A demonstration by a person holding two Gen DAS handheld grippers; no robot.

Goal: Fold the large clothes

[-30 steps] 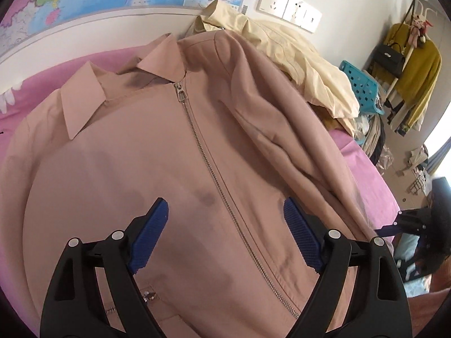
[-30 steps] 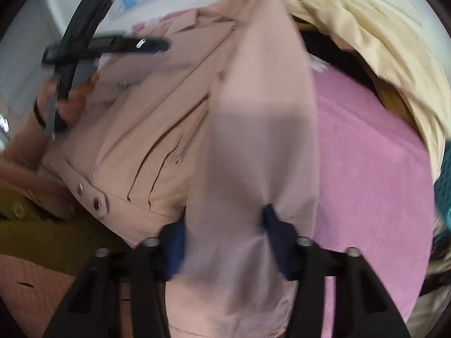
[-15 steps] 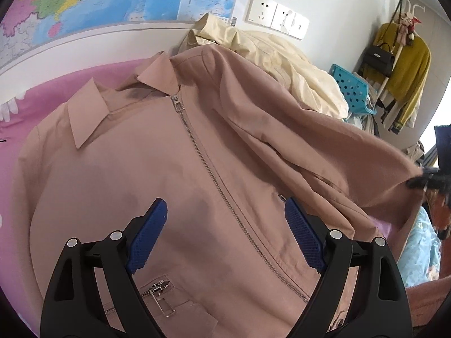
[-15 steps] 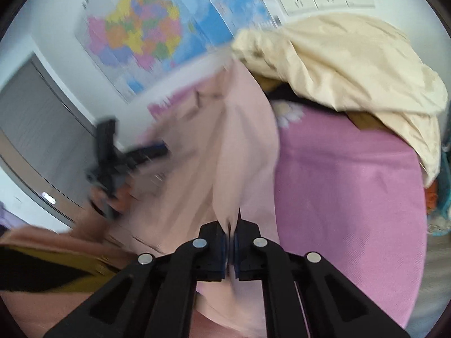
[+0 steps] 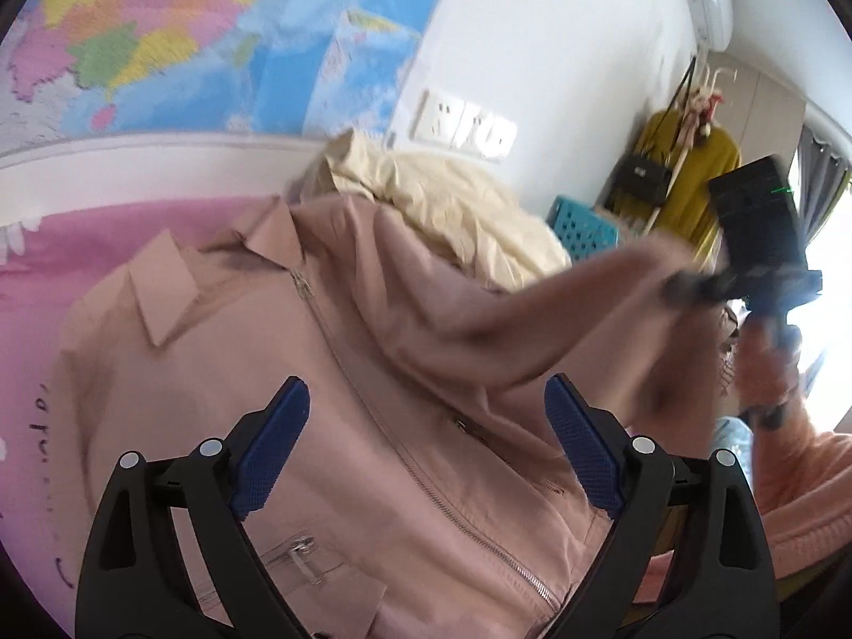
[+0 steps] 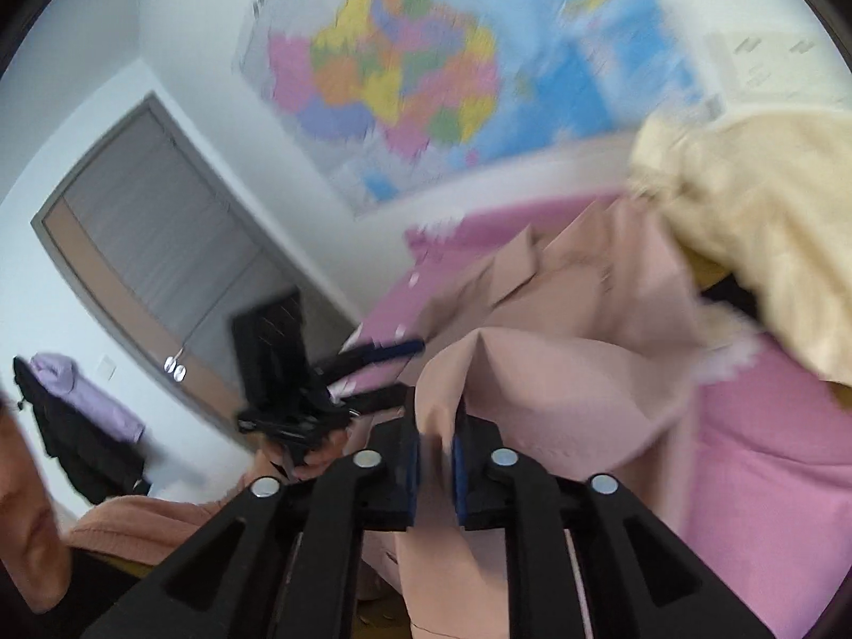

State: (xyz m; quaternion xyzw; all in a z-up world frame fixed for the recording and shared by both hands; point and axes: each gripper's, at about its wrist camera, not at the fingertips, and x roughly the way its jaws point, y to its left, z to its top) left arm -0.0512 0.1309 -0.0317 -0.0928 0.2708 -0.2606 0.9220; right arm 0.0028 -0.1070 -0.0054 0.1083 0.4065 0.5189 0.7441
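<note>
A dusty-pink zip jacket (image 5: 330,404) lies front up on the pink bed cover (image 5: 64,245), collar toward the wall. My left gripper (image 5: 426,447) is open and empty above the jacket's lower front, near the zipper. My right gripper (image 6: 435,458) is shut on the jacket's sleeve (image 6: 538,388) and holds it lifted above the bed. In the left wrist view the right gripper (image 5: 692,285) shows at the right, holding the raised sleeve (image 5: 532,314). In the right wrist view the left gripper (image 6: 373,367) shows at the left, open.
A cream garment (image 5: 468,207) is heaped at the jacket's far right, also in the right wrist view (image 6: 761,213). A teal basket (image 5: 583,226) and a coat rack (image 5: 687,170) stand beyond the bed. A map (image 5: 160,37) and wall sockets (image 5: 463,125) are on the wall.
My right gripper has lifted the sleeve higher and carried it over the jacket body toward the left. My left gripper has risen and tilted up a little, still open.
</note>
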